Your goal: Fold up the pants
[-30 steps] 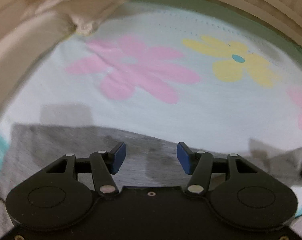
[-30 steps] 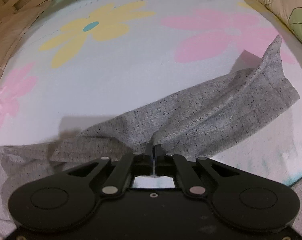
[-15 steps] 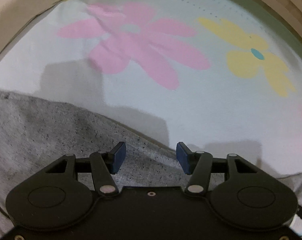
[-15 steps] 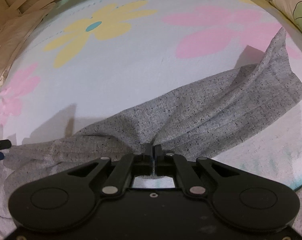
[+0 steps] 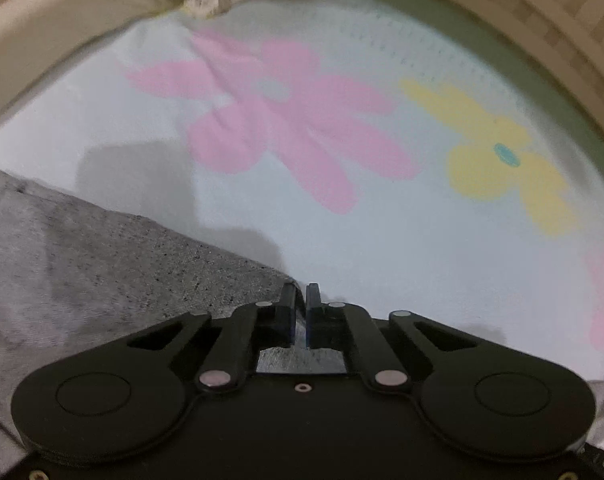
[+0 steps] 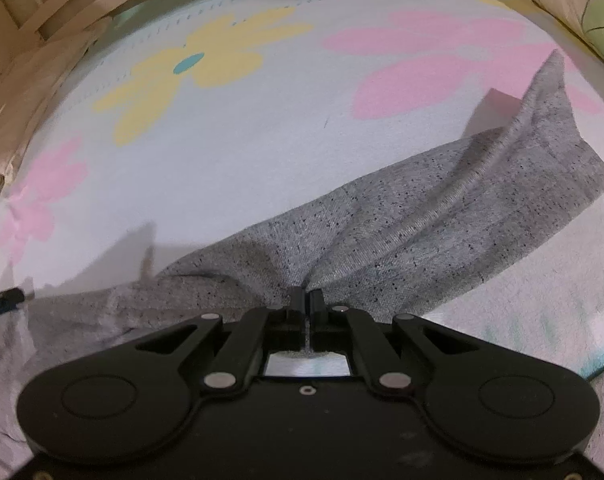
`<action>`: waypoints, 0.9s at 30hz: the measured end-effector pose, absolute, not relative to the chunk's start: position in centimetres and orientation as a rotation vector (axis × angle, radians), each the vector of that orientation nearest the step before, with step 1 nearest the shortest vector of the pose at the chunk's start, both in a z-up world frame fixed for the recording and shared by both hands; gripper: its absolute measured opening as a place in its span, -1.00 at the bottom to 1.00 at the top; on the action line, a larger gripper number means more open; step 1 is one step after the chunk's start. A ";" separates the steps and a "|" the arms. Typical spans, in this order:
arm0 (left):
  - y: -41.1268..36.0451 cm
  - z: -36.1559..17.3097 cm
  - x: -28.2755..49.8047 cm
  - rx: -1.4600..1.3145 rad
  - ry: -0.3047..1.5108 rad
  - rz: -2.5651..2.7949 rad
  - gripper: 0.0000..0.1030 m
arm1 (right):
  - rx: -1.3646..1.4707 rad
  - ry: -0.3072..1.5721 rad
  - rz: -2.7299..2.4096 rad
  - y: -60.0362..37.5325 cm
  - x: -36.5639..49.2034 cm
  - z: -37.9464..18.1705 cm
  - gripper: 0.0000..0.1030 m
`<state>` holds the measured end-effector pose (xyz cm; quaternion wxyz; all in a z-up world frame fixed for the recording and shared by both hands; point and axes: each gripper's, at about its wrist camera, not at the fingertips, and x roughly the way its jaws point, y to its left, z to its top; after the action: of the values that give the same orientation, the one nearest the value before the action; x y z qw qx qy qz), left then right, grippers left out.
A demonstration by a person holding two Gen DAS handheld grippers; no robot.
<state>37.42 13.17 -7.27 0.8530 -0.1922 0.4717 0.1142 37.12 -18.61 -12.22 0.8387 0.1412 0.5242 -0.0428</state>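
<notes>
The grey speckled pants (image 5: 101, 256) lie on a pale blue flowered sheet (image 5: 382, 248). In the left wrist view my left gripper (image 5: 300, 300) is shut on the pants' edge, with grey cloth pinched between its blue pads. In the right wrist view my right gripper (image 6: 306, 300) is shut on a fold of the pants (image 6: 442, 220). From there one leg stretches up to the right, its end lifted off the sheet. The left gripper's tip (image 6: 1, 298) shows at the far left of that view.
Beige bedding (image 5: 61, 28) bounds the sheet at the left and back. A wooden slatted frame (image 5: 562, 20) runs behind. A leaf-patterned pillow (image 6: 582, 4) lies at the back right. The sheet (image 6: 261, 140) beyond the pants bears pink and yellow flowers.
My left gripper was open over the pants; it has closed on their edge. My right gripper stays shut on the fold and has hardly moved.
</notes>
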 end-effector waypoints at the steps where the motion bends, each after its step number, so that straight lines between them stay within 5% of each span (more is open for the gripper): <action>1: 12.9 -6.4 36.7 -0.387 0.976 0.233 -0.90 | 0.301 1.103 -0.090 -18.7 37.0 -11.8 -0.96; 10: 11.2 -0.1 28.6 -0.336 0.847 0.205 -0.90 | 0.278 1.034 -0.069 -19.0 33.6 -6.2 -0.96; 27: 10.4 -2.6 14.4 -0.285 0.889 0.143 -0.96 | 0.152 1.200 -0.056 -18.1 22.3 -5.1 -0.96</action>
<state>14.36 10.36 -2.58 0.8905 -0.1370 0.4283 0.0689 22.34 -18.11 -5.13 0.8222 0.0715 0.5640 -0.0262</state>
